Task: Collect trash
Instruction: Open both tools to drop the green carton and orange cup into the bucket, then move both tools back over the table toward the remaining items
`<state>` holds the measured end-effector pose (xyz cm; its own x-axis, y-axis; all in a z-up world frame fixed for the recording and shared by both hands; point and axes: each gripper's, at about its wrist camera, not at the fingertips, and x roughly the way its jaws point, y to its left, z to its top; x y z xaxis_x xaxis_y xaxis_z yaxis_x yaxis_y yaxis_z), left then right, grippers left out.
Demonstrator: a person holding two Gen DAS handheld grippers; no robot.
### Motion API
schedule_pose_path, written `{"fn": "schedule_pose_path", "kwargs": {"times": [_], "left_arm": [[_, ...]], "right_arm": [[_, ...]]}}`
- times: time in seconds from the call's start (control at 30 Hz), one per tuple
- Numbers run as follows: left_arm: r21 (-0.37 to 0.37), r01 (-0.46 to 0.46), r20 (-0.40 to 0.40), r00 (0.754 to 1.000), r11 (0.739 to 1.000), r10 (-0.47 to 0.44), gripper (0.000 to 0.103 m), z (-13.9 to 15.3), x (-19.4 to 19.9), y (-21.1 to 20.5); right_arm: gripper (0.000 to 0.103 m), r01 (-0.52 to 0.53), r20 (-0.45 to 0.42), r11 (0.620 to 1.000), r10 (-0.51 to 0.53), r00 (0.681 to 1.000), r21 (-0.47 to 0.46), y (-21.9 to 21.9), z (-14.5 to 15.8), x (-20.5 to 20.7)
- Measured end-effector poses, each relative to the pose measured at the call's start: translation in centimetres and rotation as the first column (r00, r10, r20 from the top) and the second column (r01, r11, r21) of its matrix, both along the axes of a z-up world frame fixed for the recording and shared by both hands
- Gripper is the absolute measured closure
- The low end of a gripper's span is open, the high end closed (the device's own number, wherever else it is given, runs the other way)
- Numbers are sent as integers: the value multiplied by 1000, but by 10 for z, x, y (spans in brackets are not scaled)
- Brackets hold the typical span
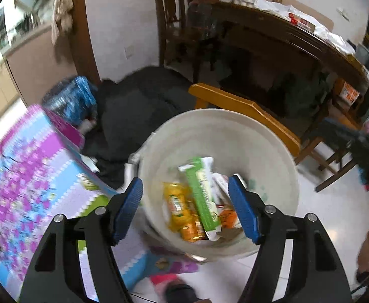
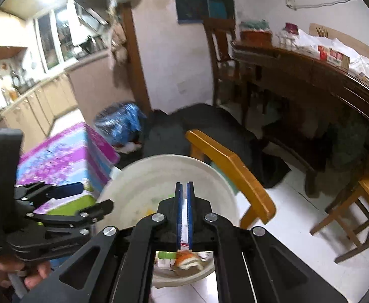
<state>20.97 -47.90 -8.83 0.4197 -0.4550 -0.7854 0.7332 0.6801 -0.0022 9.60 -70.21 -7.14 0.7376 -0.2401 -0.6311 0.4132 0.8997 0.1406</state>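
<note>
In the left wrist view the left gripper [image 1: 185, 208] fills the lower frame, its blue pads spread wide with nothing pinched between them, poised over a white bucket [image 1: 265, 136] at centre. Inside lie a green-and-white wrapper [image 1: 202, 194] and orange packets [image 1: 178, 208]. In the right wrist view the right gripper [image 2: 183, 216] at lower centre is clenched on a thin white strip, above the same bucket. Left of the bucket sits a purple-and-blue patterned box [image 1: 27, 166]; behind it a yellow wooden chair [image 1: 245, 111], then a dark table [image 1: 285, 40] at upper right.
</note>
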Motion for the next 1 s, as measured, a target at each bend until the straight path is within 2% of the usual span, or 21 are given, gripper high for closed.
{"fn": "schedule_pose_path", "kwargs": {"times": [0.17, 0.23, 0.3, 0.37, 0.67, 1.0], "left_arm": [[1, -49, 140, 989, 999, 49, 36, 6, -18, 31], [-2, -66, 177, 982, 998, 65, 36, 8, -24, 44], [-14, -90, 204, 975, 996, 91, 36, 12, -27, 58], [-36, -109, 215, 970, 993, 114, 36, 20, -28, 70], [-91, -163, 248, 952, 982, 181, 36, 40, -31, 118], [-115, -210, 226, 946, 971, 231, 36, 40, -29, 156]], "right_arm": [[99, -23, 94, 1000, 24, 995, -18, 38, 14, -22], [93, -33, 128, 999, 36, 991, -21, 55, 18, -30], [52, -39, 161, 999, 43, 986, -24, 69, 21, -37], [40, -44, 192, 999, 48, 980, -25, 83, 23, -44], [31, -108, 230, 994, 112, 967, -29, 143, 20, -57], [29, -184, 226, 982, 187, 956, -34, 190, 24, -54]]}}
